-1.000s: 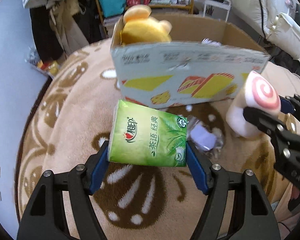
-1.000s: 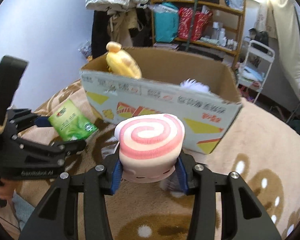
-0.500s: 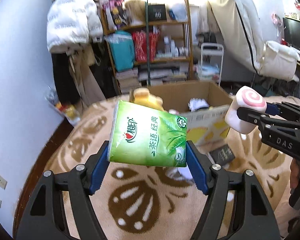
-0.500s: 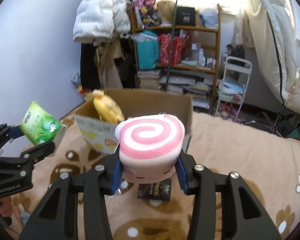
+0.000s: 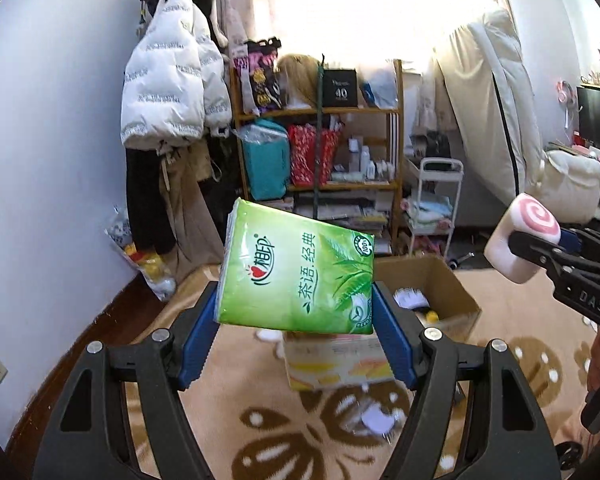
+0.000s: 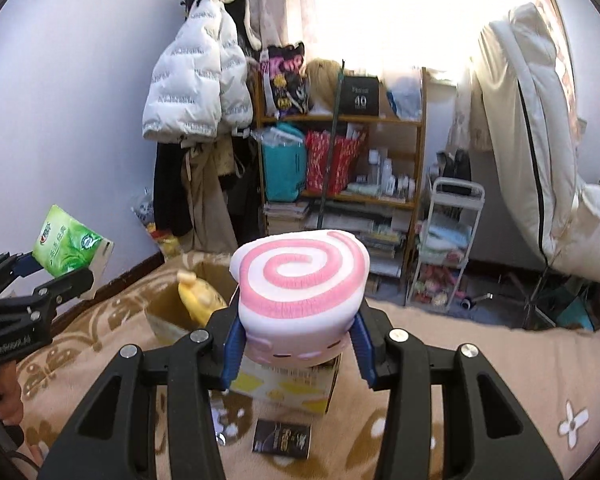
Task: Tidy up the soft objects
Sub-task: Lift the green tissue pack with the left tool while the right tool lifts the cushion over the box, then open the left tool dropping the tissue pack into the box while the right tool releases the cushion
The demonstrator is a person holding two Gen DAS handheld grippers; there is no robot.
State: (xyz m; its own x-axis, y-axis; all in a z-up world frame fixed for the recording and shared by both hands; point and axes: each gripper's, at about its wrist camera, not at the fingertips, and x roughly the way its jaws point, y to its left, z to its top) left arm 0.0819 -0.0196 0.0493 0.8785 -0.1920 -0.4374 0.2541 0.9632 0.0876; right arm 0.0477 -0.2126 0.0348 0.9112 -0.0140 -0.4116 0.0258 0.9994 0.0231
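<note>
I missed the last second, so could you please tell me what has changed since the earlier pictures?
Both grippers rose and drew back from the cardboard box, which now sits lower and farther away. The left gripper still clamps the green tissue pack; the right gripper still clamps the pink swirl plush.

You get harsh daylight from the window (image 5: 360, 12), blown out to white glare; fisheye bending curves the walls (image 6: 60, 100), and corners go black.
</note>
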